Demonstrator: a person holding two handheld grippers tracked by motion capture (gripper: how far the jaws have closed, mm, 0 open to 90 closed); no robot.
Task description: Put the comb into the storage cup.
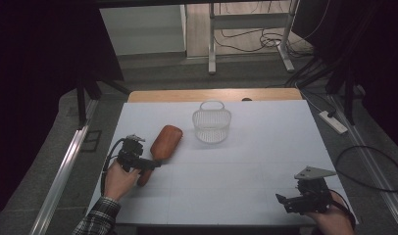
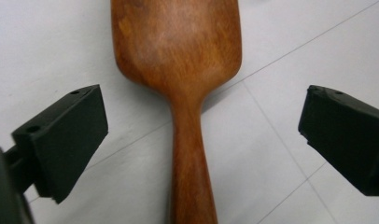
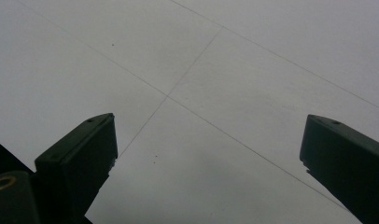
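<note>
Both tongs stand wide. On the left gripper (image 2: 201, 121) I see the two black jaws spread far apart, with the wooden paddle brush (image 2: 183, 93) lying between them on the table; its handle runs straight down the middle of the left gripper view and neither pad touches the wood, with bare table showing on each side of the handle. From the high view, the left gripper (image 1: 140, 164) sits over the handle end of the brush (image 1: 166, 141), whose broad head points away from me and up to the right, toward the white wire basket (image 1: 211, 125). Brush and basket lie near each other but apart.

On the right gripper (image 3: 206, 154) the jaws are just as wide and hold nothing; below them I see plain white table (image 3: 225, 70) crossed by thin seam lines. In the high view the right gripper (image 1: 305, 198) rests near the table's front right corner, close to both the near edge and the right edge, well apart from brush and basket.

For moving room, I have an open stretch of white surface (image 1: 246, 176) between the two hands and across the middle. The basket stands upright near the far edge, just before the strip of bare wood (image 1: 187, 95) along the back. Left of the brush, the table edge is close.

I can read no brand, label or writing on the brush, the basket or the tongs.
</note>
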